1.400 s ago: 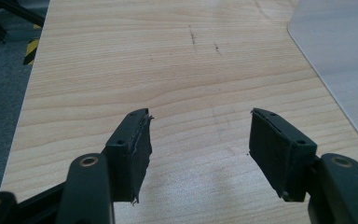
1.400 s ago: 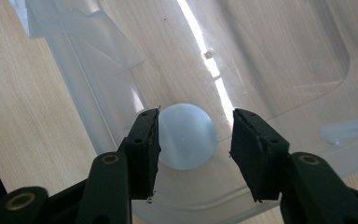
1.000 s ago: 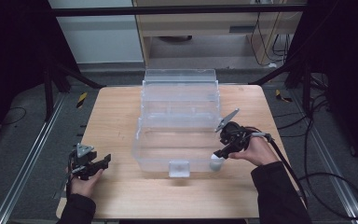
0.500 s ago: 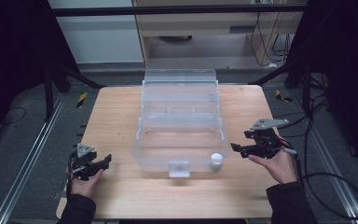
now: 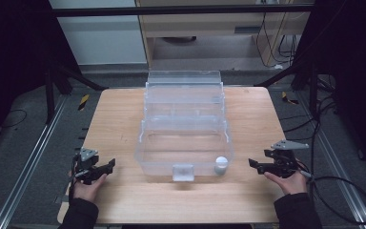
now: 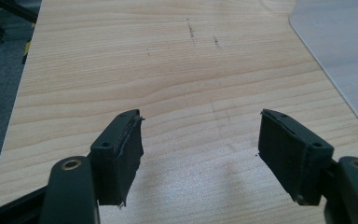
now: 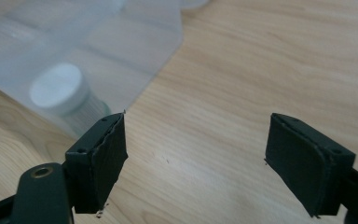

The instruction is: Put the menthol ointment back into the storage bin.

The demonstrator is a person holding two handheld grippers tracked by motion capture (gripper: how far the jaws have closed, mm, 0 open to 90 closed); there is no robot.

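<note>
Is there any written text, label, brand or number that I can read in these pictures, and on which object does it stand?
None can be read.
The clear plastic box, its front latch and the white-capped jar carry no visible print.
The wooden table has only grain and small scuffs.
Both grippers' black pads are unmarked.

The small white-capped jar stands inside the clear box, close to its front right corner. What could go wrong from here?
1. The jar stands upright near the wall of the clear box; a nudge to the box might tip it.
2. The right gripper, jaws just opened and empty, sits close beside that corner, so a careless move could bump the box.
</note>
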